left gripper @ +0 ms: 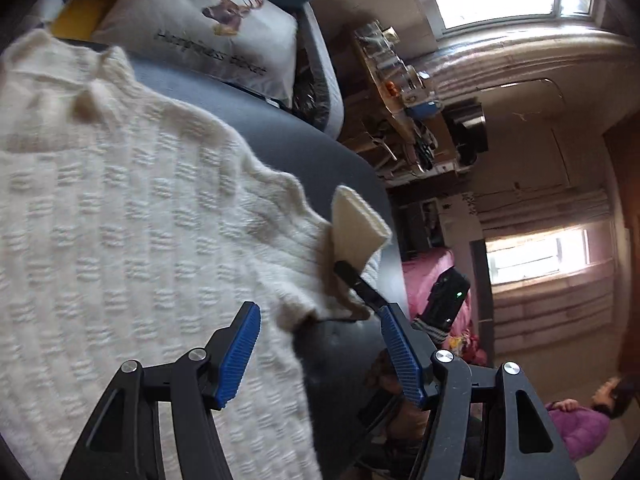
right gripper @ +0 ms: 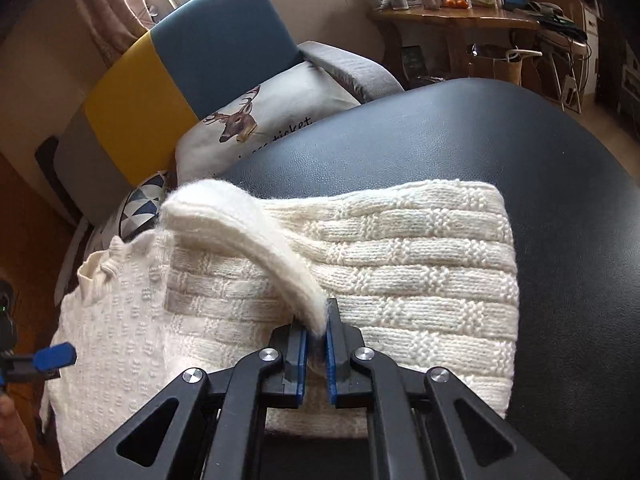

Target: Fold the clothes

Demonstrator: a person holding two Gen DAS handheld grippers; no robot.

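Sweater (right gripper: 360, 280), cream knit, lies partly folded across the dark table (right gripper: 560, 200); right gripper (right gripper: 316, 344) has its jaws pinched on a raised edge flap, left gripper (left gripper: 320, 344) jaws wide near the table's edge — fold under way, flap likely needs carrying over.

Left wrist view: rolled roughly a quarter turn, close above the cream knit sweater (left gripper: 120, 208), facing across the black table (left gripper: 280, 136) toward the windows. Right wrist view: upright, low and close over the sweater (right gripper: 400, 272), facing the sofa. Both views share the sweater, table (right gripper: 520, 140) and deer cushion (left gripper: 216, 28) (right gripper: 264, 120).
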